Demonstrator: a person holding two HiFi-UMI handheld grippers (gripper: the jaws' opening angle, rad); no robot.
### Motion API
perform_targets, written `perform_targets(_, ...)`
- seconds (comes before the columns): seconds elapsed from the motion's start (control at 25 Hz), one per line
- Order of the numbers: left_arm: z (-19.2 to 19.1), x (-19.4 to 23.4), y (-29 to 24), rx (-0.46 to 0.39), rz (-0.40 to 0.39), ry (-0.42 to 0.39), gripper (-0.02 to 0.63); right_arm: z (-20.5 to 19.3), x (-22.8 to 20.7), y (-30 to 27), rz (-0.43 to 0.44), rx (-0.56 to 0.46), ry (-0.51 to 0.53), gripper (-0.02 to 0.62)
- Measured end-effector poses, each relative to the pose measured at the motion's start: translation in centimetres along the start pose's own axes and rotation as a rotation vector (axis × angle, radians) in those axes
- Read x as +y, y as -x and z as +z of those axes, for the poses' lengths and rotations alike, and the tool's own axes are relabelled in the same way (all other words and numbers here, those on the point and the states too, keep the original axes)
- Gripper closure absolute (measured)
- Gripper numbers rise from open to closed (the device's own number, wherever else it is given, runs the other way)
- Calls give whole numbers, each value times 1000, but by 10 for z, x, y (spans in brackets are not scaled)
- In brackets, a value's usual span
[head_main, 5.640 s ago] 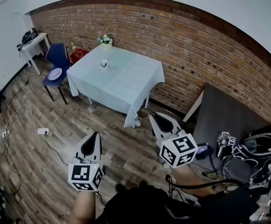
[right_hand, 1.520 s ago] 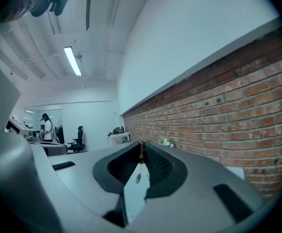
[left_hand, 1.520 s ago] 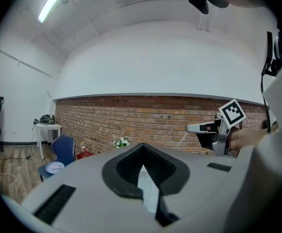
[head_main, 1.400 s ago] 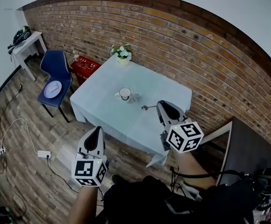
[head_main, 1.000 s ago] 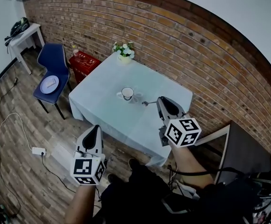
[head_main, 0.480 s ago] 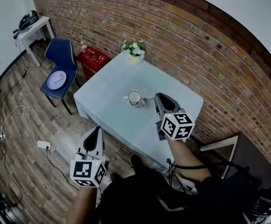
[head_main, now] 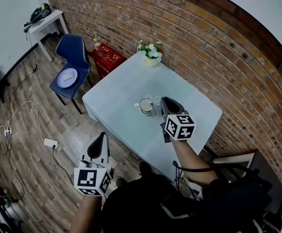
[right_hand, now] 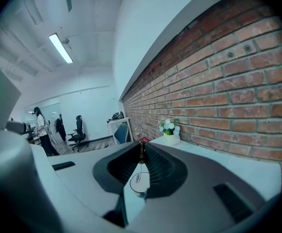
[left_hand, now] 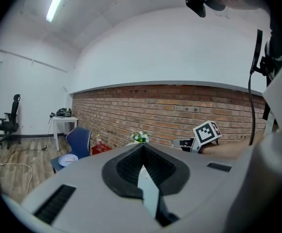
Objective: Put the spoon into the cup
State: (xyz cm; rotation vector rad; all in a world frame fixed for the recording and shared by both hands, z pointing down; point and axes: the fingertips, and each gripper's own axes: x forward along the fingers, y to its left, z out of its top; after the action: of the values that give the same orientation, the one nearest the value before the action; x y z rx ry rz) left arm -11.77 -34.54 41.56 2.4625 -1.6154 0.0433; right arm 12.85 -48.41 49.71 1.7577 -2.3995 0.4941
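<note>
Right gripper has moved beside the one cup, gripping one spoon.

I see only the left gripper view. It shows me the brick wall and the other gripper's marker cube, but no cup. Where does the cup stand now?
Observer: In the head view the cup stands on the table, close beside the tip of the right gripper.
Operator: Is something between the jaws of that gripper?
Observer: Yes. The right gripper view shows them closed on the spoon, at their very tip.
</note>
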Motion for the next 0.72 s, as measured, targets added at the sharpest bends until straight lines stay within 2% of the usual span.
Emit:
perform_targets(0.24,-6,7,-2,23,62,8,597,-26,-13,-28,1,53,0,546)
perform_targets(0.6,-10,10,-5,41,109,-4,597,-64,-19,-66,30,128,-29,546)
perform_targets(0.72,-12,13,-7,65,130,16,597,-76,-20,-77,38,149,-44,546)
